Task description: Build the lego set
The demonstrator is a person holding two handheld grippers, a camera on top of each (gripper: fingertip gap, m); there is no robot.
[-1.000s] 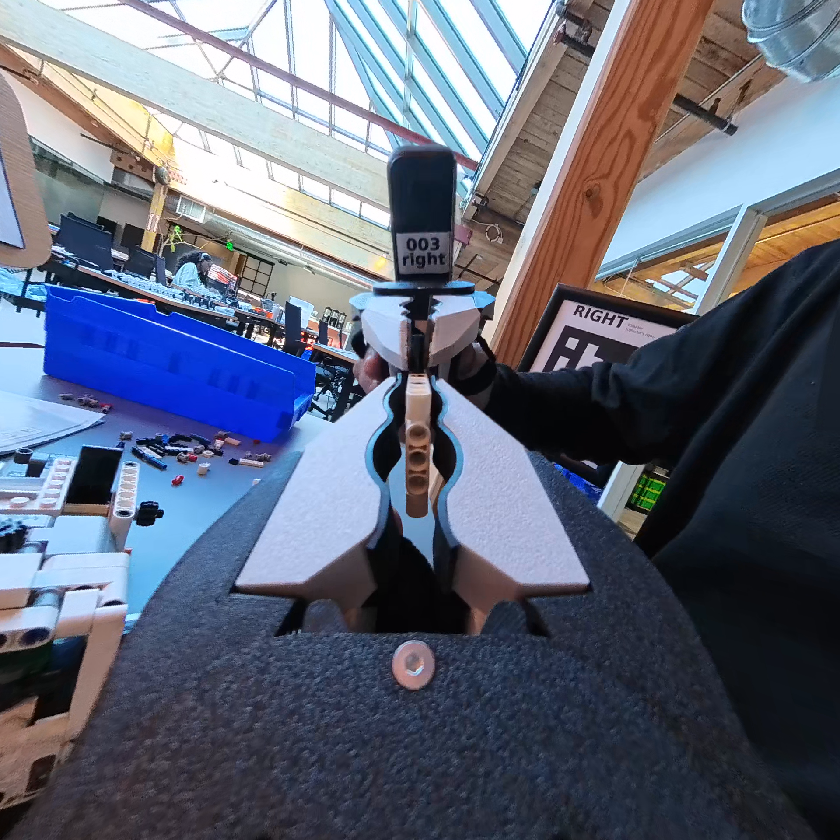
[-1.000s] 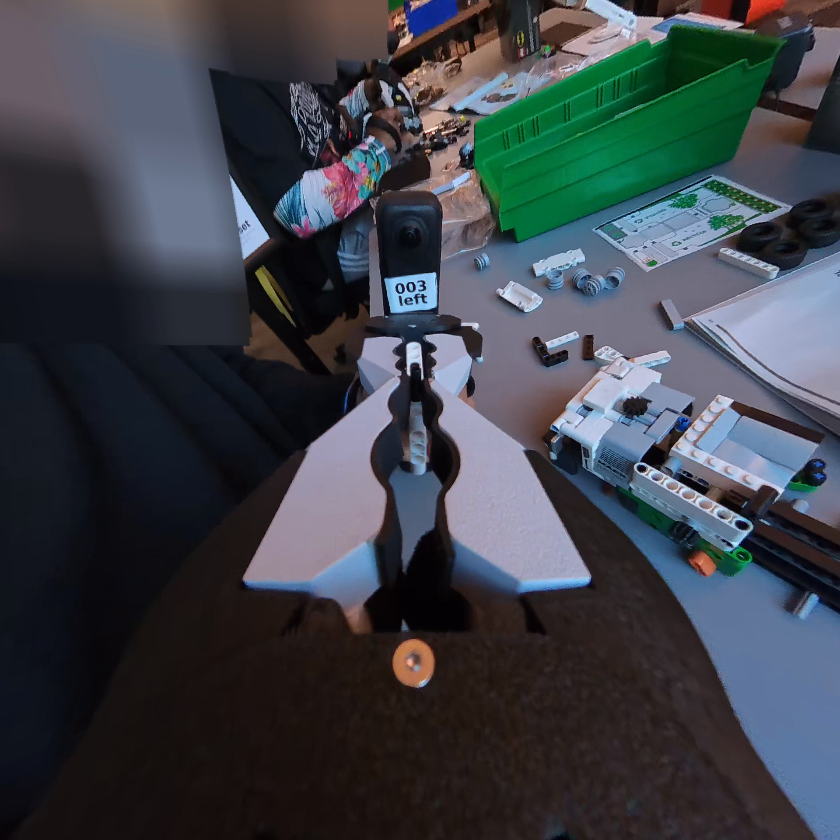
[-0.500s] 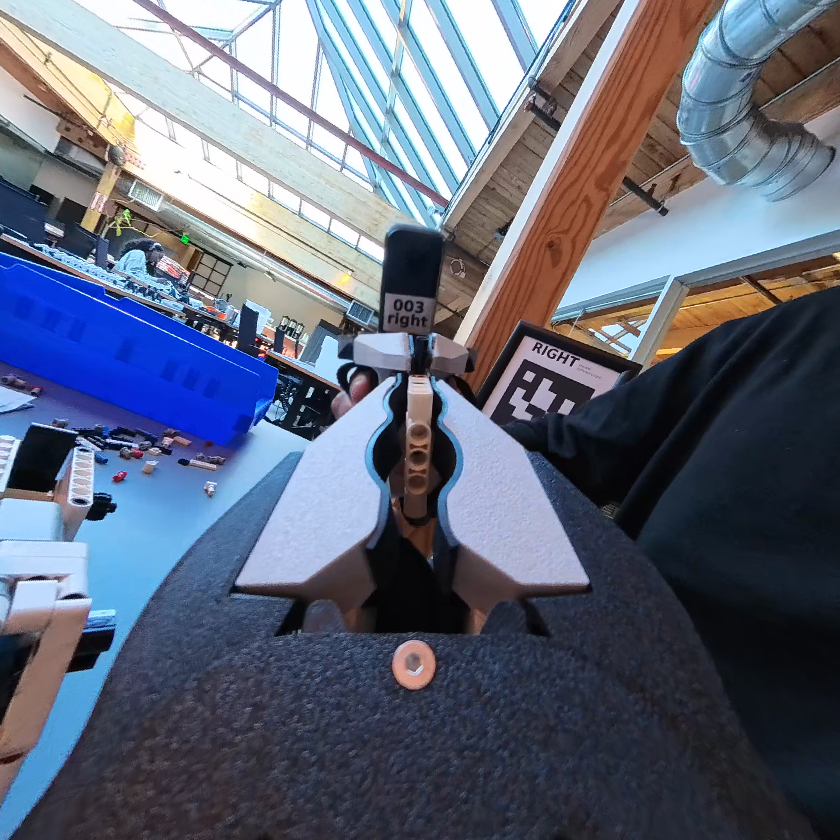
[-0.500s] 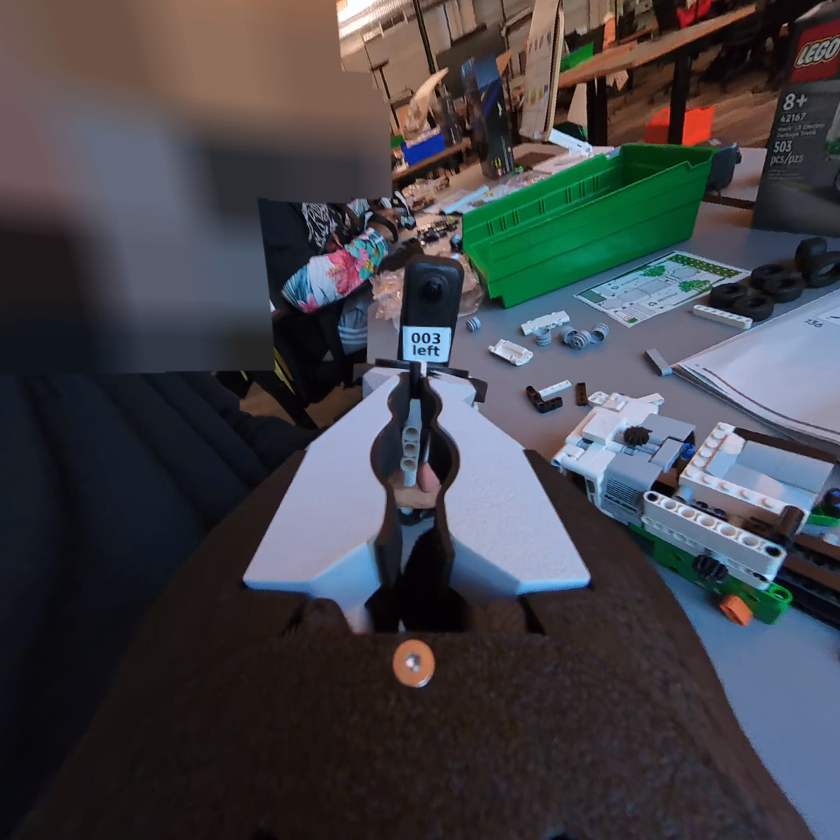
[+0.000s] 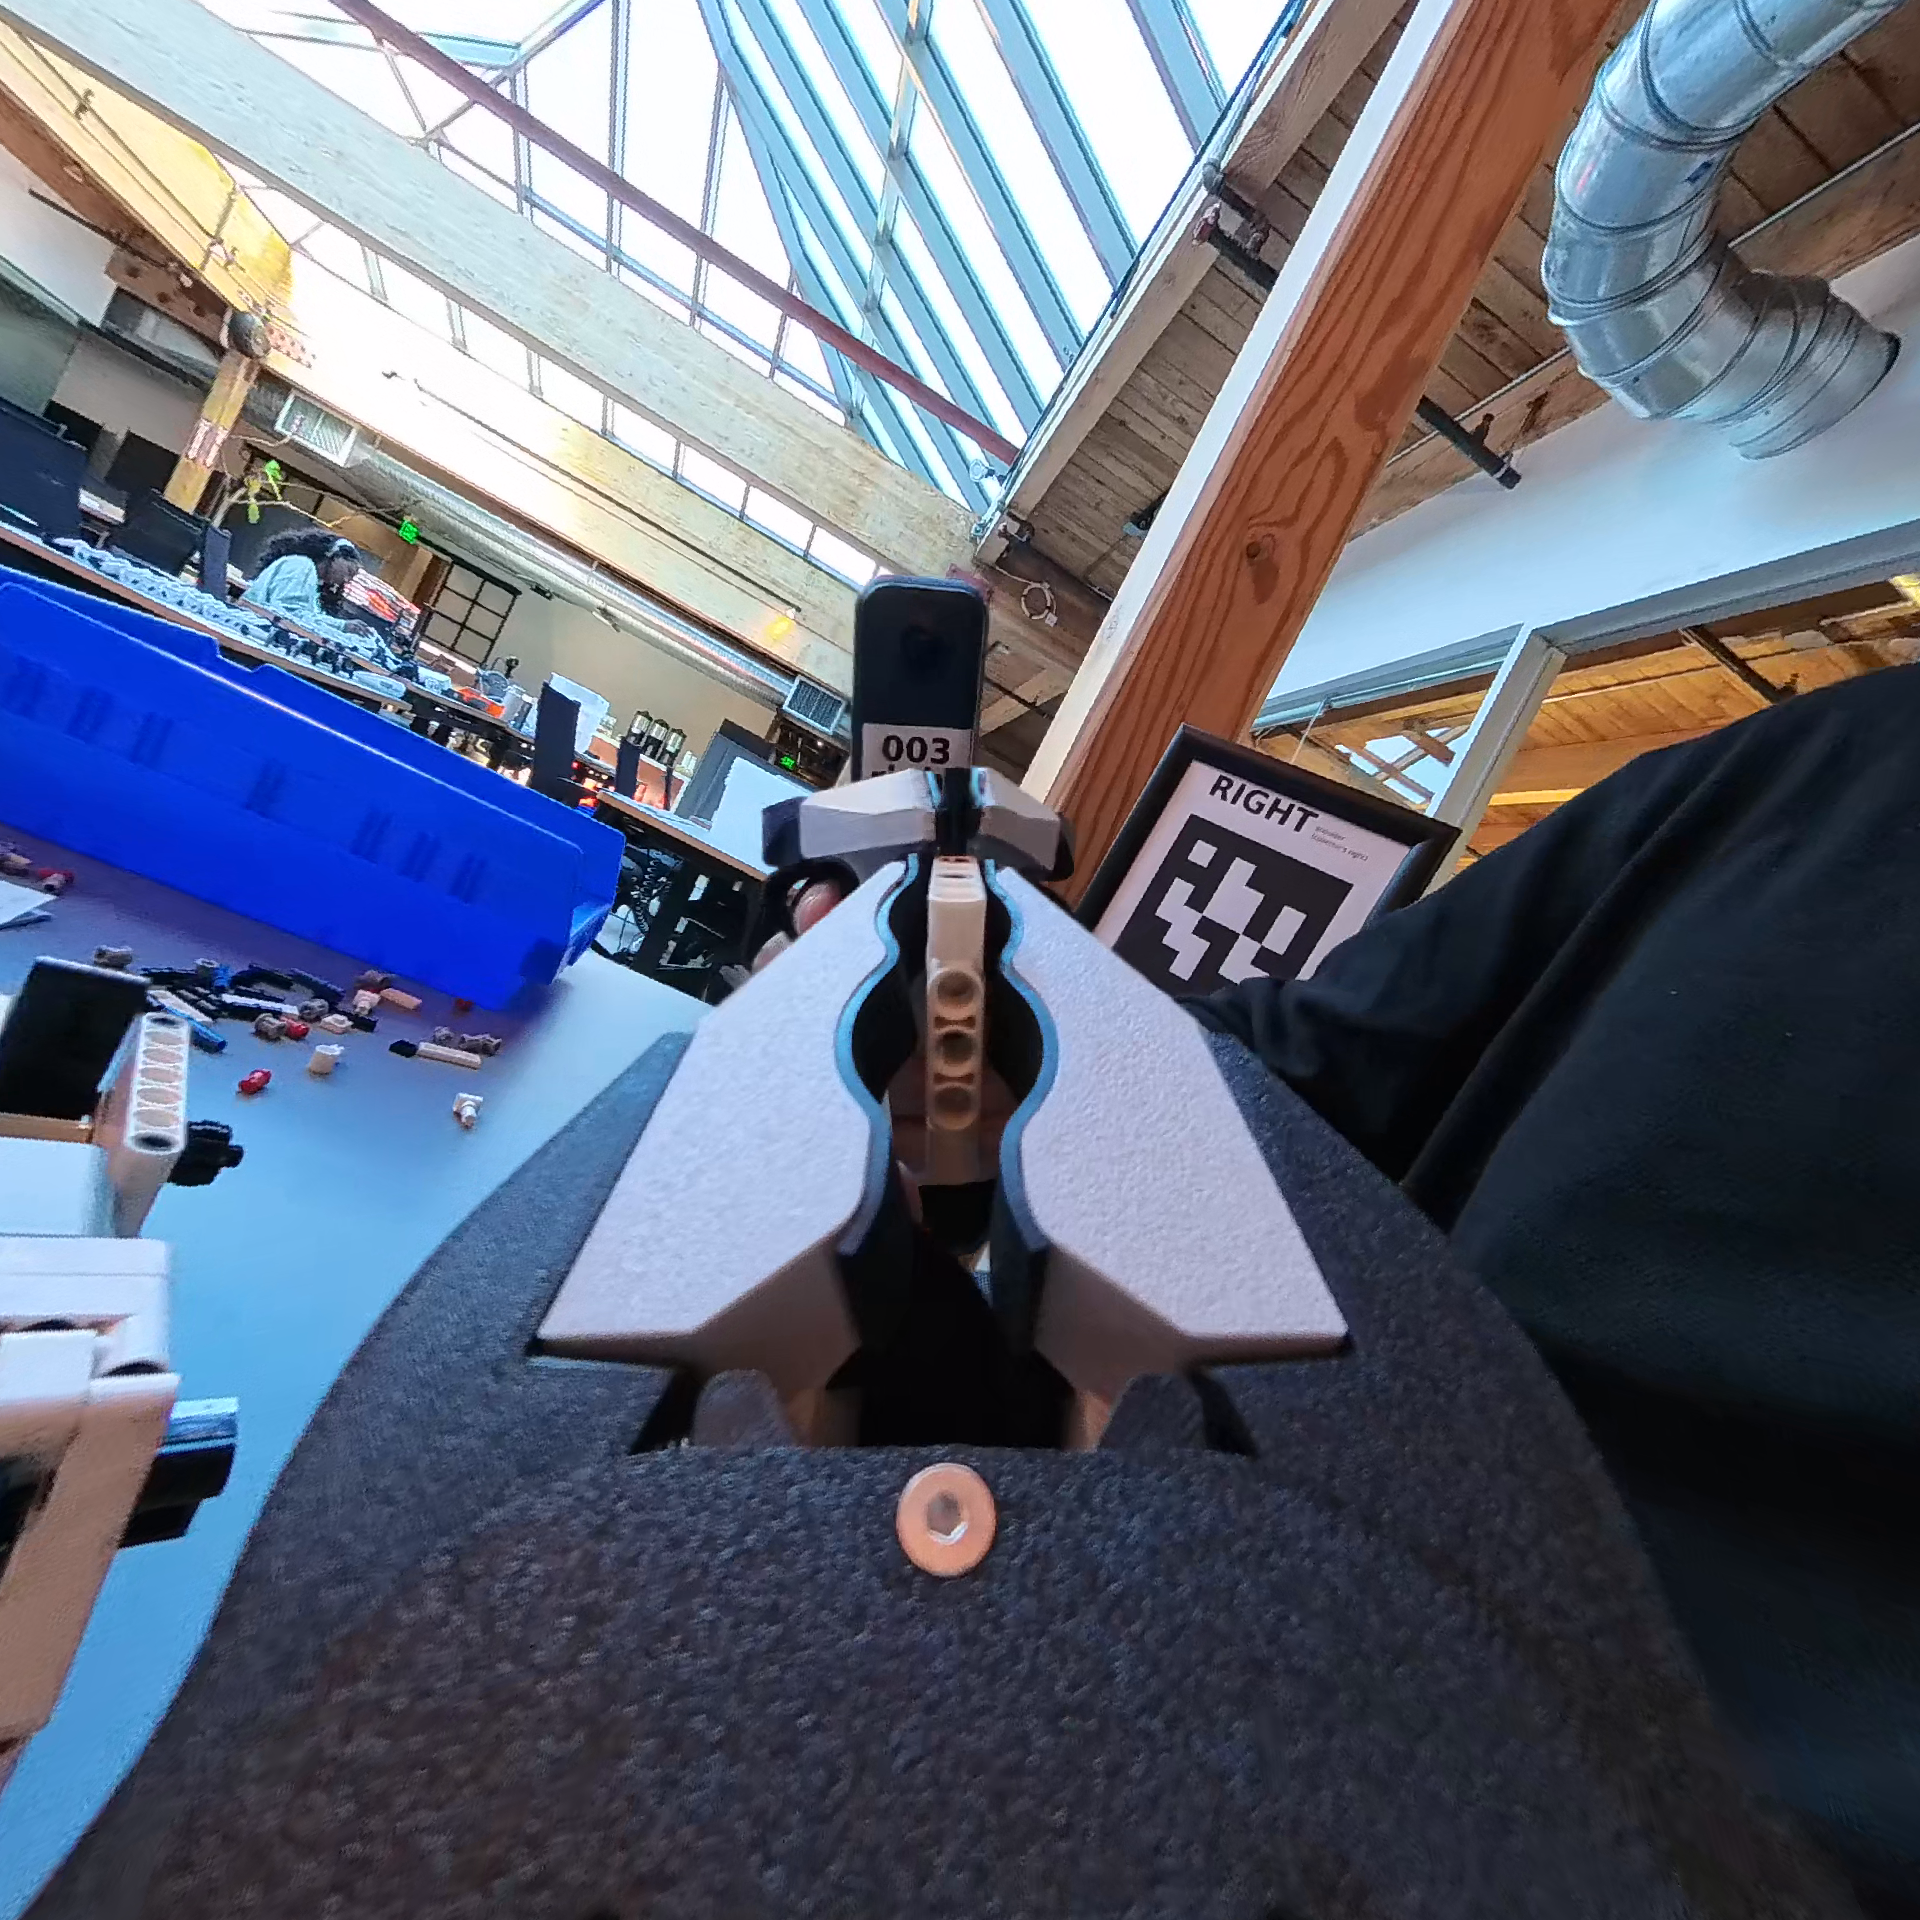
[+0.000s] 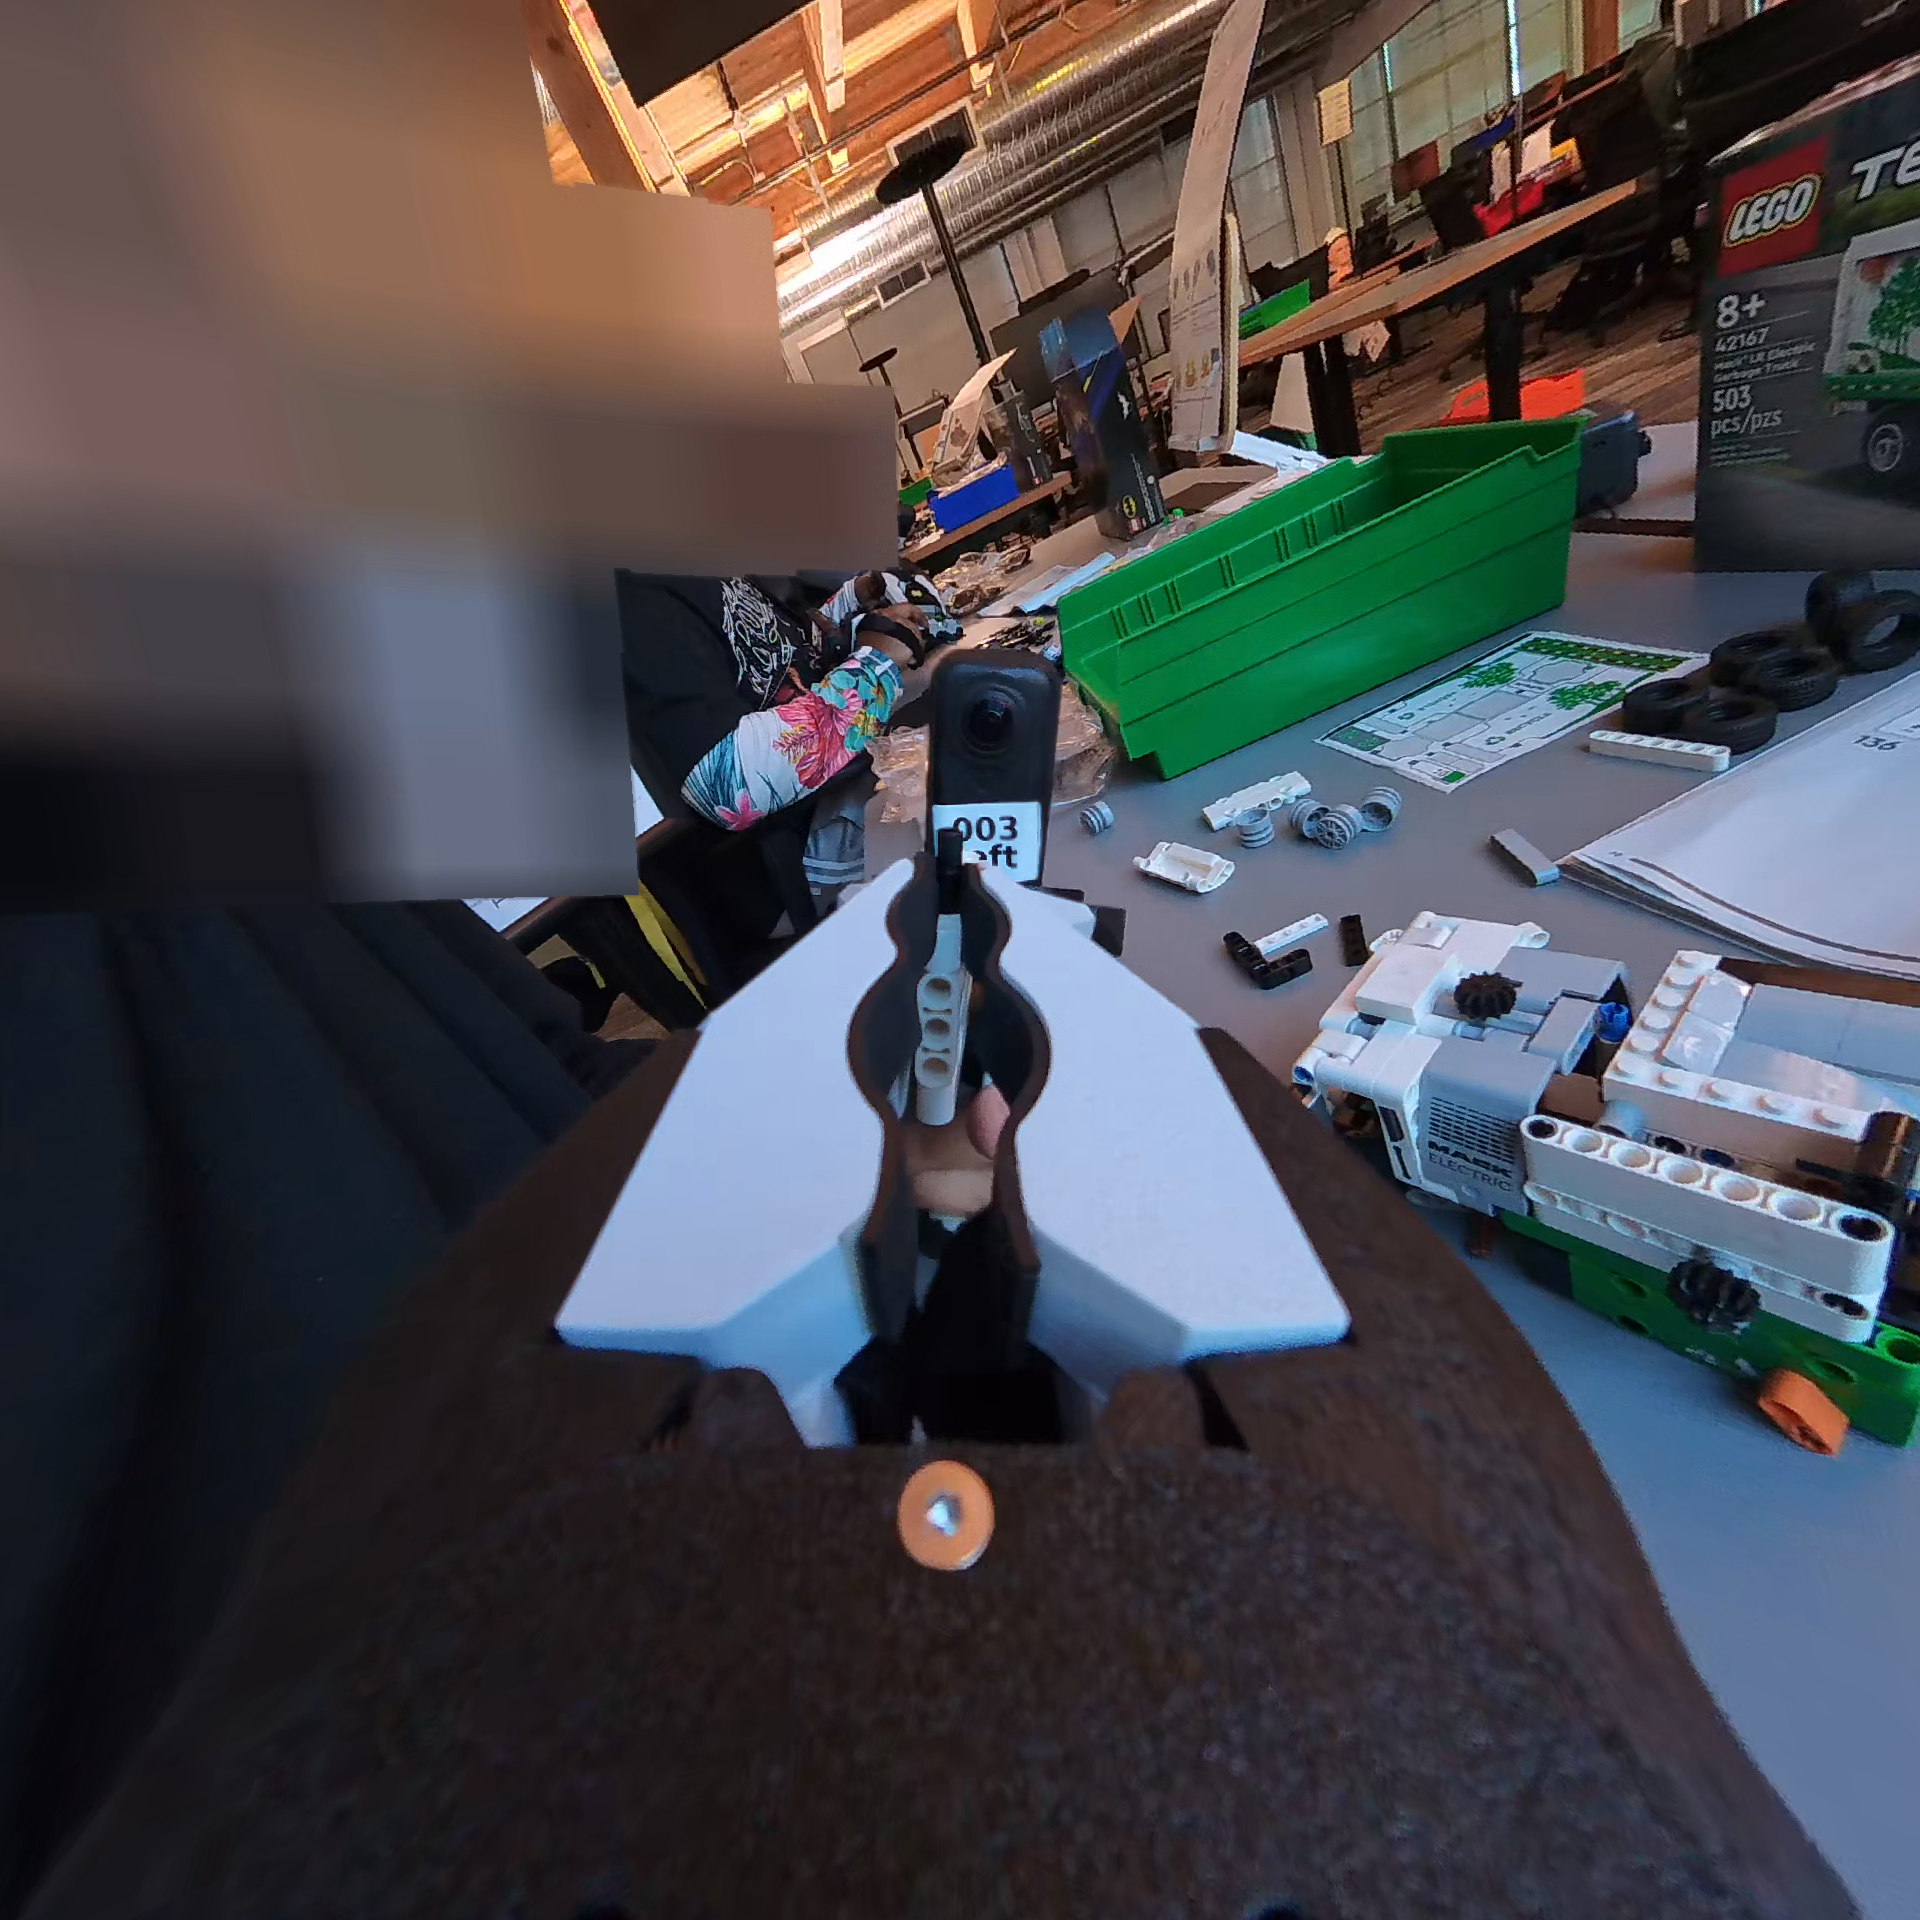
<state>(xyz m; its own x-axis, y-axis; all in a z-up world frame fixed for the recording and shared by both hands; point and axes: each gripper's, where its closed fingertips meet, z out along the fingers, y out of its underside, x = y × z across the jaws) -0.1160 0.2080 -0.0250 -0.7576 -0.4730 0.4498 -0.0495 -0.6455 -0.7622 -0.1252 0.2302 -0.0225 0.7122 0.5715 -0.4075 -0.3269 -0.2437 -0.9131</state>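
Observation:
My two grippers meet tip to tip above the table. My left gripper [image 5: 951,883] is shut on a white beam with round holes [image 5: 954,1023]. The beam hangs between the fingers. My right gripper [image 6: 951,883] faces it and is shut on a small black piece [image 6: 951,857] held at the beam's top end. The beam also shows in the right wrist view [image 6: 938,1029]. The right gripper shows head-on in the left wrist view [image 5: 914,826]. The half-built white and green truck [image 6: 1621,1132] stands on the grey table to the right of my right gripper.
A blue bin [image 5: 291,790] stands behind small loose parts [image 5: 343,1023]. A green bin [image 6: 1320,613], black tyres [image 6: 1756,675], grey wheels [image 6: 1320,821], an instruction book [image 6: 1766,821] and the set's box [image 6: 1808,343] are on the table. A dark sleeve [image 5: 1662,1039] is at the right. The tips of both grippers are at nearly the same place.
Both grippers have tilted upward together, so more of the room and ceiling shows. They stay tip to tip with the beam between them, and the grips look unchanged.

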